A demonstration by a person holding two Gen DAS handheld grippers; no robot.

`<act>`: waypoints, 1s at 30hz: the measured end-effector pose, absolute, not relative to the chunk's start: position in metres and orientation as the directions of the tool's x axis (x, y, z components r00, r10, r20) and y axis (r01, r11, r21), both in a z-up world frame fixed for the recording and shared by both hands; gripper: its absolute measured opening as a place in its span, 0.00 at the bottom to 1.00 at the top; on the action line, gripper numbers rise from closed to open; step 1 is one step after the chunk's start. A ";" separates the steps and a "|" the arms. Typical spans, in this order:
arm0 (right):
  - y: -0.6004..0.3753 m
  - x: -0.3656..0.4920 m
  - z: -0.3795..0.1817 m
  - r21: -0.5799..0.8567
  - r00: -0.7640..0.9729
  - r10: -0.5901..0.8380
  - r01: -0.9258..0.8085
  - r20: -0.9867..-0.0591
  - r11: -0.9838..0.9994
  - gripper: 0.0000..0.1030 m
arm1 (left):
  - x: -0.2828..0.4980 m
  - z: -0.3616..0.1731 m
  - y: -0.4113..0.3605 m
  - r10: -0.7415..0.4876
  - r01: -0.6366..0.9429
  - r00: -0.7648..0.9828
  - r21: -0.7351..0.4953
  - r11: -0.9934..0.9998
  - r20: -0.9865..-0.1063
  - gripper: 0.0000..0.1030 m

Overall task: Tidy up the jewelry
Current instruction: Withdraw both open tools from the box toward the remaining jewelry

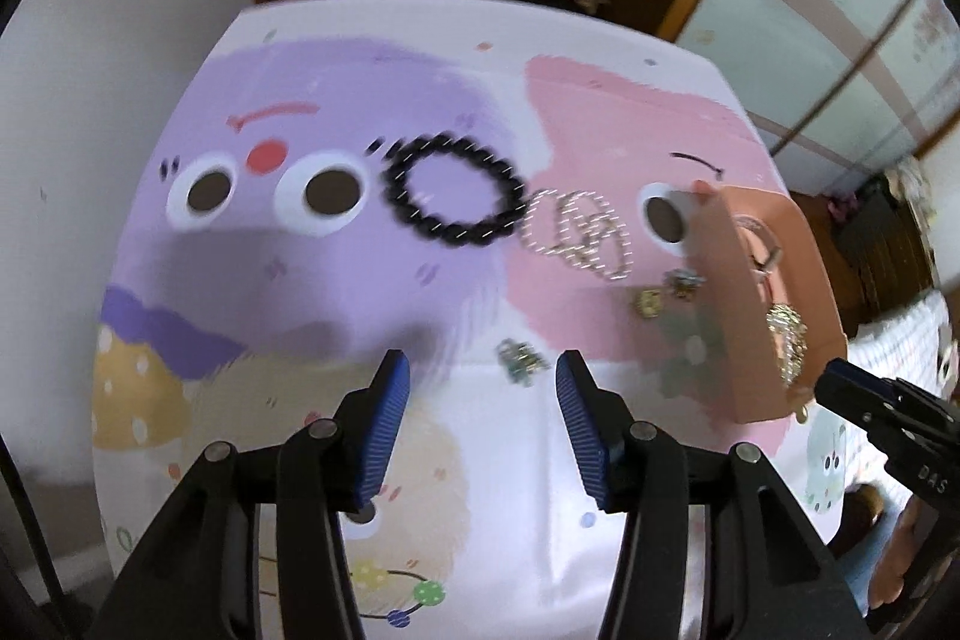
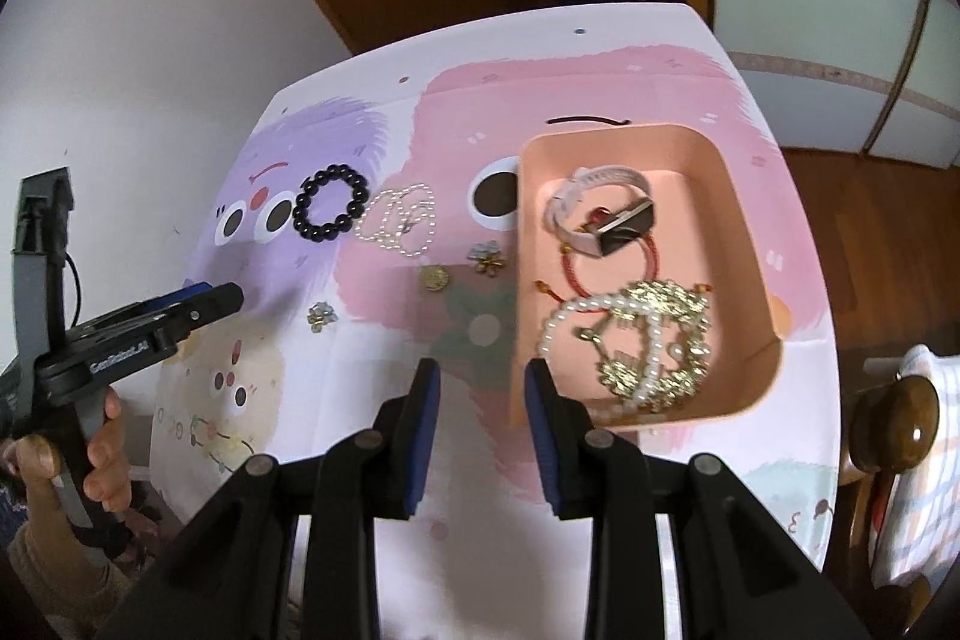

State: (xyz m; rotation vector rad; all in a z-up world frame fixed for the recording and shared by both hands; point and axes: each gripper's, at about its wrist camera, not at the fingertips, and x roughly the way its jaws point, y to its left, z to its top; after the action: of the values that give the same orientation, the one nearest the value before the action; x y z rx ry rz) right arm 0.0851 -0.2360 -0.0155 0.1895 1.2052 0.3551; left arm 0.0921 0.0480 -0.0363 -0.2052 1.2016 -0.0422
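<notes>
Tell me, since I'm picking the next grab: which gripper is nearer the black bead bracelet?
Left. The left gripper hovers just short of the black bead bracelet; the right gripper sits beside the pink tray.

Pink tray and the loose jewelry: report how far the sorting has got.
Done: the pink tray already holds a white watch, a red cord, a pearl bracelet and gold pieces.
In hand: nothing; the left gripper and right gripper are both open and empty.
Left: the black bead bracelet, pearl chain and four small charms, such as, lie on the mat.
</notes>
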 end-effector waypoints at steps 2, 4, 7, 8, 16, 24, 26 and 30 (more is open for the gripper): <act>-0.229 0.090 -0.016 0.328 0.302 0.369 -0.180 -0.879 0.927 0.28 | 0.093 -0.043 0.055 -0.157 -0.100 0.343 -0.202 0.974 -0.926 0.43; -0.225 0.098 -0.017 0.356 0.283 0.394 -0.177 -0.874 0.917 0.28 | 0.095 -0.051 0.060 -0.173 -0.124 0.321 -0.222 0.967 -0.931 0.40; -0.222 0.113 -0.020 0.427 0.256 0.448 -0.138 -0.856 0.894 0.28 | 0.098 -0.059 0.060 -0.190 -0.137 0.300 -0.239 0.961 -0.935 0.39; -0.220 0.117 -0.021 0.444 0.250 0.462 -0.127 -0.851 0.887 0.28 | 0.098 -0.061 0.059 -0.197 -0.139 0.295 -0.246 0.959 -0.935 0.39; -0.206 0.157 -0.046 0.451 0.170 0.437 0.055 -0.883 0.891 0.28 | 0.112 -0.073 0.046 -0.265 -0.135 0.264 -0.308 0.942 -0.927 0.39; -0.200 0.175 -0.072 0.380 0.113 0.364 0.218 -0.925 0.899 0.29 | 0.120 -0.090 0.035 -0.265 -0.154 0.231 -0.304 0.940 -0.936 0.39; -0.199 0.175 -0.076 0.359 0.111 0.342 0.242 -0.933 0.901 0.29 | 0.121 -0.092 0.034 -0.265 -0.155 0.227 -0.304 0.940 -0.937 0.39; -0.195 0.175 -0.083 0.299 0.126 0.274 0.290 -0.953 0.909 0.29 | 0.122 -0.097 0.034 -0.275 -0.160 0.225 -0.314 0.936 -0.935 0.39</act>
State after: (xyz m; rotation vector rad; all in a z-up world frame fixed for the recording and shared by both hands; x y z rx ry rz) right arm 0.1753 -0.1949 -0.0827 0.4710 1.4612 -0.0121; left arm 0.1215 0.0336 -0.0972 -0.3803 1.3511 -0.0821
